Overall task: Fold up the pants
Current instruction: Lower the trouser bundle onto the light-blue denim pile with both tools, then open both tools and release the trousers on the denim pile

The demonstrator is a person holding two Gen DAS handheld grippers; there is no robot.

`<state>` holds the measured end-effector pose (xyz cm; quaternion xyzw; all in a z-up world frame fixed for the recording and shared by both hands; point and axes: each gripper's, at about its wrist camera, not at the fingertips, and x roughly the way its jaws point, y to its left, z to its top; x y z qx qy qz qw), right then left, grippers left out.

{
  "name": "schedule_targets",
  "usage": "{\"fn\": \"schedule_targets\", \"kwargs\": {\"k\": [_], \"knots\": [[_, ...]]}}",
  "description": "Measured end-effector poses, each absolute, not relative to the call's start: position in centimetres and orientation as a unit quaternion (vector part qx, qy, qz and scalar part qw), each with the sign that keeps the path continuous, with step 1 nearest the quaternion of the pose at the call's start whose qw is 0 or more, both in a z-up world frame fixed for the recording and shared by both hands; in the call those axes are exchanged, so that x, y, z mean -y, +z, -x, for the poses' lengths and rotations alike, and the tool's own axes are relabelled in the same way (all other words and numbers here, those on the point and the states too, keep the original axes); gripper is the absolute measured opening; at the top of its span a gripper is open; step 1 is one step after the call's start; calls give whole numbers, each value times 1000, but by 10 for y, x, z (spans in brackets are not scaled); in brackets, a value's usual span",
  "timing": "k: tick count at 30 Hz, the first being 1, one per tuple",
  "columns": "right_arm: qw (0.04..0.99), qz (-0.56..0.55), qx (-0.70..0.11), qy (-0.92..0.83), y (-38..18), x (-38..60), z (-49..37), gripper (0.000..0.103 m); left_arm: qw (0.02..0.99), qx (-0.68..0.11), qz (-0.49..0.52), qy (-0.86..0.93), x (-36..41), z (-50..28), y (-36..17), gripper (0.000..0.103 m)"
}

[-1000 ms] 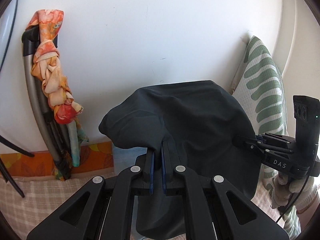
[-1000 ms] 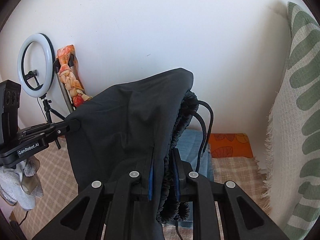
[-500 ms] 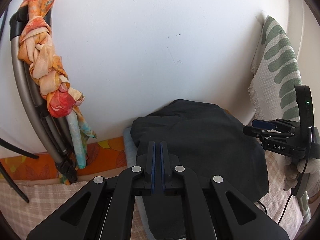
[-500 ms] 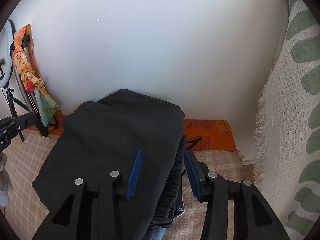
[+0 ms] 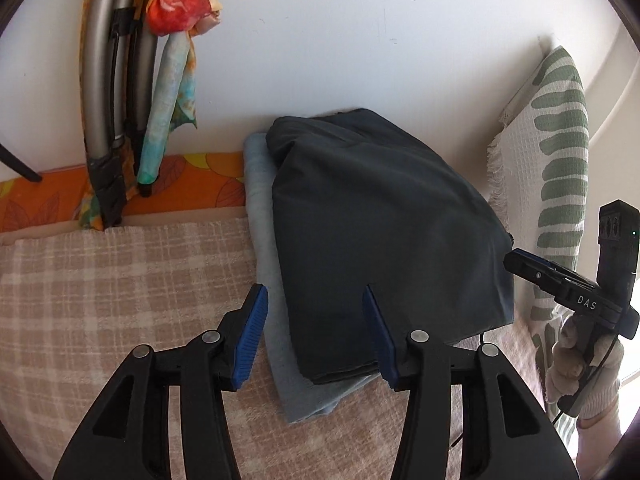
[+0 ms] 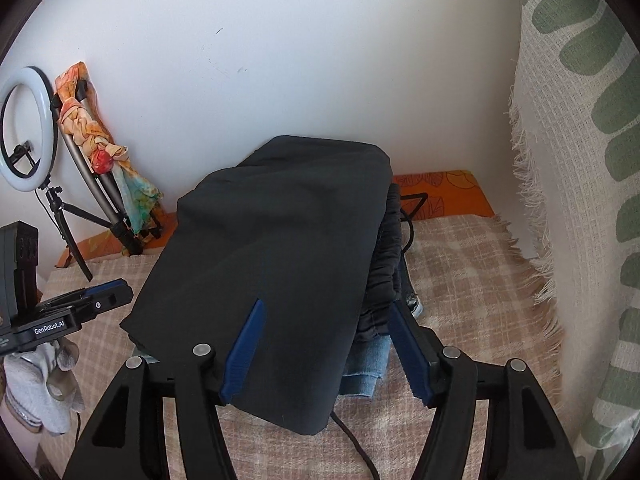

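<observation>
Your folded black pants (image 5: 384, 232) lie in the centre of the frame on a folded blue garment (image 5: 272, 344), their long axis running from the near edge up toward the white wall (image 5: 320, 40), with the gathered waistband (image 6: 380, 276) along the right side in the right wrist view. Your left gripper (image 5: 312, 324) is spread wide over the near left corner, gripping nothing. Your right gripper (image 6: 326, 320) is likewise spread, straddling the waistband edge above the checked blanket (image 6: 460, 272).
</observation>
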<state>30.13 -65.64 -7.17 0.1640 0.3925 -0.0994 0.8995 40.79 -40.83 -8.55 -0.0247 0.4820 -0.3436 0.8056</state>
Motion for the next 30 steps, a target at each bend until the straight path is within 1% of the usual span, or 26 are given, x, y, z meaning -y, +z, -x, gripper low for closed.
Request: {"fn": "schedule_targets", "kwargs": {"k": [3, 4, 5, 6, 7, 8, 9, 10, 12, 13, 15, 20, 21, 22, 24, 25, 27, 29, 30], "knots": [[892, -193, -400, -80, -81, 654, -303, 65, 794, -498, 32, -348, 412, -405, -99, 45], [890, -193, -404, -79, -84, 652, -305, 60, 792, -501, 34, -347, 413, -404, -102, 45], [887, -195, -411, -75, -87, 651, -308, 57, 791, -502, 37, -348, 415, -402, -105, 39], [883, -200, -418, -69, -90, 649, -311, 49, 789, -504, 40, -349, 417, -402, -106, 26], [880, -205, -423, -62, -94, 647, -314, 43, 790, -503, 39, -348, 419, -401, -104, 21], [878, -204, -428, -59, -97, 645, -317, 43, 794, -499, 35, -346, 421, -400, -103, 15], [879, -197, -430, -61, -98, 641, -319, 37, 796, -495, 32, -346, 422, -399, -101, 9], [880, -189, -430, -62, -99, 639, -320, 22, 800, -490, 26, -346, 423, -397, -100, 8], [881, -183, -432, -65, -98, 637, -321, 10, 805, -478, 13, -350, 428, -390, -95, 5], [882, -180, -431, -65, -96, 637, -321, 6, 810, -471, 3, -351, 429, -383, -91, 5], [885, -163, -432, -65, -91, 638, -320, 3, 811, -460, -13, -360, 433, -371, -88, 5], [881, -137, -444, -89, -86, 652, -317, 4, 800, -459, -45, -383, 448, -347, -95, 5], [878, -134, -451, -92, -89, 654, -318, 7, 805, -454, -54, -378, 451, -346, -96, 5], [875, -131, -457, -95, -92, 654, -318, 12, 807, -456, -51, -372, 452, -347, -96, 5], [871, -121, -464, -106, -93, 654, -316, 19, 808, -461, -36, -366, 449, -351, -94, 10], [869, -121, -466, -111, -94, 655, -313, 26, 811, -458, -35, -364, 447, -351, -91, 11], [865, -126, -469, -124, -93, 661, -304, 35, 822, -443, -49, -355, 438, -350, -83, 15], [866, -130, -464, -133, -91, 666, -294, 37, 827, -437, -52, -349, 430, -350, -76, 18], [868, -134, -460, -134, -89, 667, -289, 37, 829, -436, -50, -346, 426, -350, -72, 24]]}}
